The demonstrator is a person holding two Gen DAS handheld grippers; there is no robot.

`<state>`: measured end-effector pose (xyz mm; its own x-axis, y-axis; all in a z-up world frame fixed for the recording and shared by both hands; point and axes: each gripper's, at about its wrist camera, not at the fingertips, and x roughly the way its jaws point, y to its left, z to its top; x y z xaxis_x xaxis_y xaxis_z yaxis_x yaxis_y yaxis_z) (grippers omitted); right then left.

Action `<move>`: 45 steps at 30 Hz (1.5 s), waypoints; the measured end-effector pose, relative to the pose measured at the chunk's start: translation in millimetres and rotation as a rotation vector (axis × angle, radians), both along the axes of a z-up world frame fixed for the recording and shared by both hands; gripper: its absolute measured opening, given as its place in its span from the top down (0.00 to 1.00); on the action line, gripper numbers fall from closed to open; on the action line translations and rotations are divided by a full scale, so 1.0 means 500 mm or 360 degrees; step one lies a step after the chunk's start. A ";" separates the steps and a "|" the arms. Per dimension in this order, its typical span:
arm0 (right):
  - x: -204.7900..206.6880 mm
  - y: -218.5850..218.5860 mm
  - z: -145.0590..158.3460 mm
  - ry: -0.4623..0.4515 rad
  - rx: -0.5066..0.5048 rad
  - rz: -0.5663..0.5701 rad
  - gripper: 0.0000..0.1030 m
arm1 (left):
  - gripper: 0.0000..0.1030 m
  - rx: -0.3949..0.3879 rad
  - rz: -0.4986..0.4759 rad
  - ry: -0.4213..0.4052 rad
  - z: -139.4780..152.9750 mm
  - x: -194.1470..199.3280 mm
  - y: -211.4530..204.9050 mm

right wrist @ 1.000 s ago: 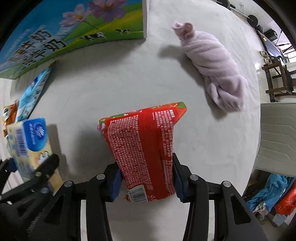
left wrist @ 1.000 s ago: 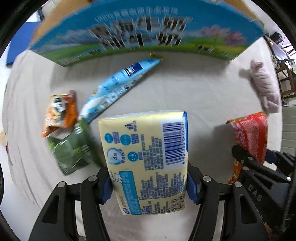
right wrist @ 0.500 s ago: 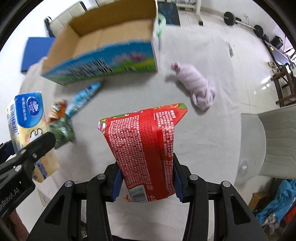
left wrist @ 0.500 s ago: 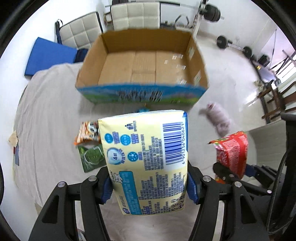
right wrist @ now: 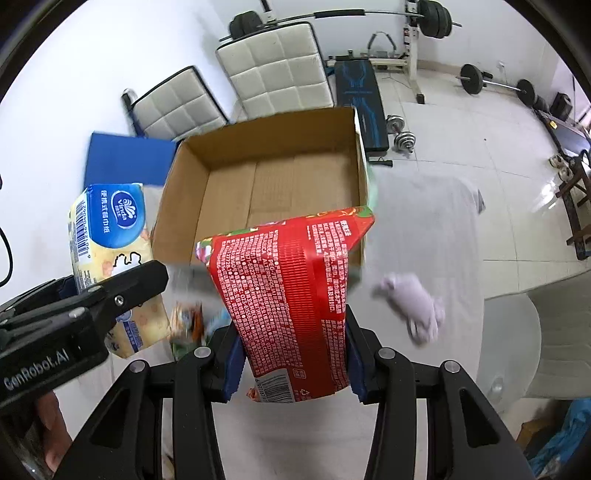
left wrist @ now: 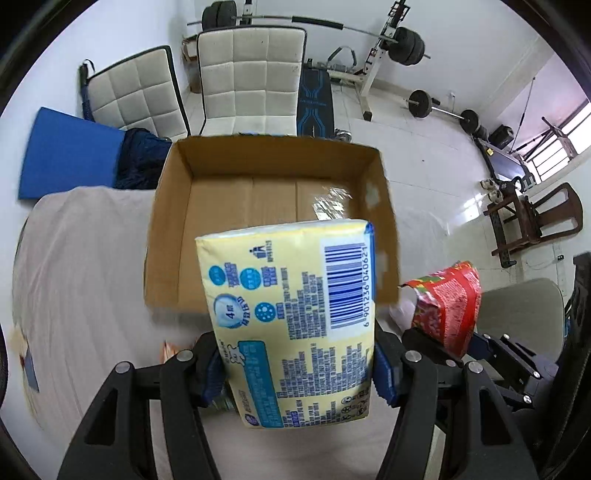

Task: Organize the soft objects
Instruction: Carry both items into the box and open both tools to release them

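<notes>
Rose well above the table since a second ago, both grippers; went from facing the box's printed side wall to looking down into the open box (left wrist: 266,206). Left gripper (left wrist: 299,363) clamped on the tissue pack (left wrist: 291,317), blue pads pressed against both long sides, pack upright and blocking most of the box's near wall. Right gripper (right wrist: 291,363) closed tight on the red bag (right wrist: 291,295), bag standing tall between the fingers and covering the near right corner of the box (right wrist: 266,192). Held side by side, apart, tissue pack (right wrist: 110,254) left of the bag, red bag (left wrist: 447,306) just right of the pack. Box bare inside, brown flaps and a strip of shiny tape on the floor, set on the cloth-covered table (left wrist: 85,266). Left lying on the cloth: a pink towel (right wrist: 417,306) to the right of the box, and small snack packets (right wrist: 192,317) below the near wall, blurred and half hidden behind the held goods. Beyond the table: two white chairs (left wrist: 251,81), a blue mat (left wrist: 66,155), a weight bench (right wrist: 360,96) with a barbell (left wrist: 266,22) and dumbbells (right wrist: 400,138), a dark wooden chair (left wrist: 532,221) on the tiled floor.
</notes>
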<state>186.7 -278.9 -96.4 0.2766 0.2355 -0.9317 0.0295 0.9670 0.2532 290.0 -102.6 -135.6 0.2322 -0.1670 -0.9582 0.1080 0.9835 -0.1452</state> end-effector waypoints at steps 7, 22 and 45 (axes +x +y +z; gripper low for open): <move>0.223 0.037 -0.125 0.0125 -0.0021 -0.0106 0.53 | 0.41 -0.0135 -0.0063 0.0205 -0.125 0.179 0.024; 0.468 0.069 -0.356 0.0296 -0.0180 -0.0133 0.53 | 0.40 -0.0236 -0.0193 0.0515 -0.326 0.362 0.017; 0.452 0.091 -0.386 0.0283 -0.0257 -0.0084 0.00 | 0.00 -0.0008 -0.0080 0.0305 -0.268 0.297 0.079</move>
